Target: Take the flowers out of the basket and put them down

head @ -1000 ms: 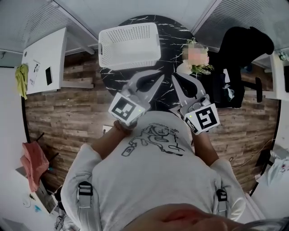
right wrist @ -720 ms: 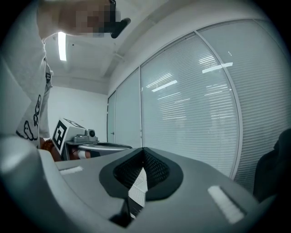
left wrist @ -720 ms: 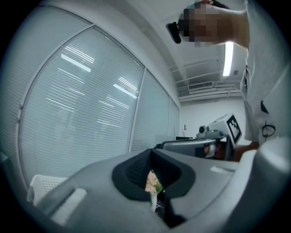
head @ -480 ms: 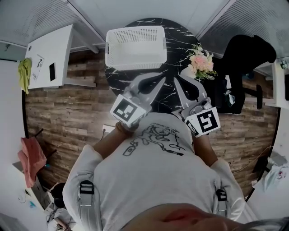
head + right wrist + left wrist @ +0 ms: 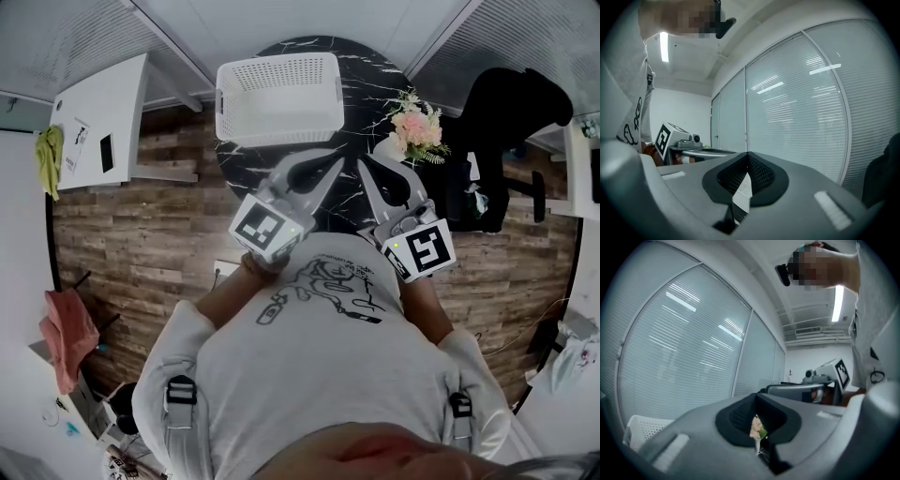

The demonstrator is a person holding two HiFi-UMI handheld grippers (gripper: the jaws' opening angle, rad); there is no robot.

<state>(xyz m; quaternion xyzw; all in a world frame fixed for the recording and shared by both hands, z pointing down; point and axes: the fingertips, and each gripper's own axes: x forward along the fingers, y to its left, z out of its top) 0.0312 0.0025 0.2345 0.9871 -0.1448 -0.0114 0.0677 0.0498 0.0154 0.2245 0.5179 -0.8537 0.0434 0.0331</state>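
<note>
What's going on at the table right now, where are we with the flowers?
A person holds the left gripper and the right gripper side by side near the chest, above the near edge of the black marble table. Both grippers are shut and empty. The flowers lie on the table to the right of the white basket, apart from it, and the basket looks empty. By how things lie, the flowers are already out and put down.
</note>
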